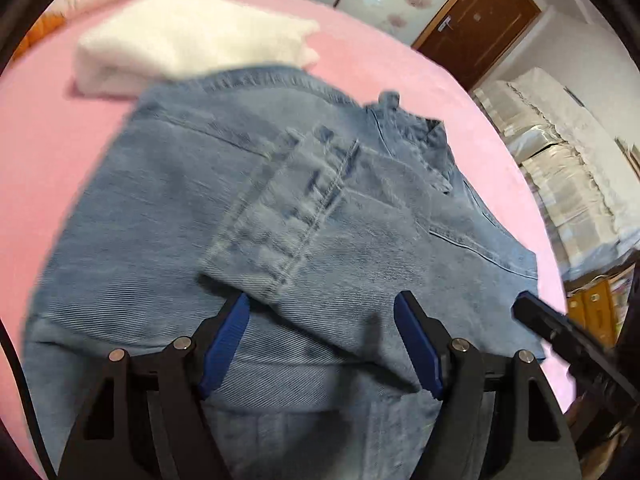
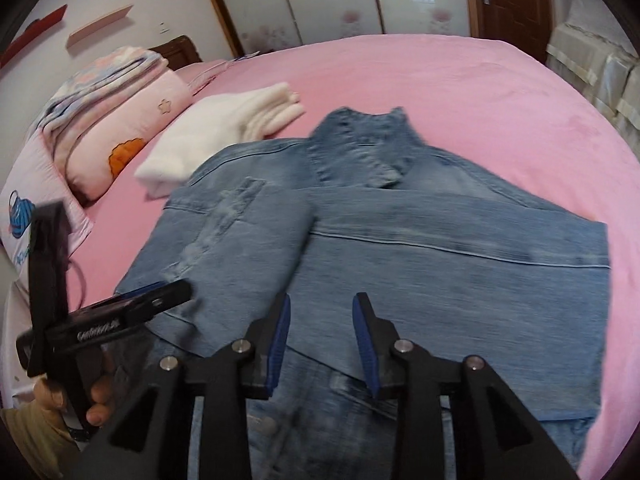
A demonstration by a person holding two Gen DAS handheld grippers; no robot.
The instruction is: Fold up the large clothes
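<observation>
- A denim jacket (image 2: pixel 400 248) is seen lying flat on the pink bed (image 2: pixel 500 92), collar (image 2: pixel 360 136) at the far side and hem nearest the cameras.
- Both sleeves appear already folded in across the body: one sleeve, cuff end showing, lies across the middle in the left wrist view (image 1: pixel 288 208), and a folded panel covers the left part in the right wrist view.
- The side folds are judged done; the lengthwise fold, hem toward collar, seems still to be made, so the task is taken as roughly midway.
- A folded white garment (image 2: pixel 224 128) is seen just beyond the jacket, near the pillows (image 2: pixel 120 136); it may be an earlier finished piece.
- The left gripper (image 1: pixel 320 308) is held tilted down over the near part of the jacket, its fingers (image 1: pixel 228 340) spread wide, with cloth under them but nothing pinched.
- The right gripper (image 2: pixel 320 312) is likewise angled down over the hem area; its fingers (image 2: pixel 280 332) stand partly apart and nothing is gripped between them.
- In the right wrist view a hand (image 2: pixel 96 396) is seen wrapped around the left gripper's handle at the near left edge of the jacket.
- Both frames are blurred, so fine contact with the cloth cannot be told.
</observation>
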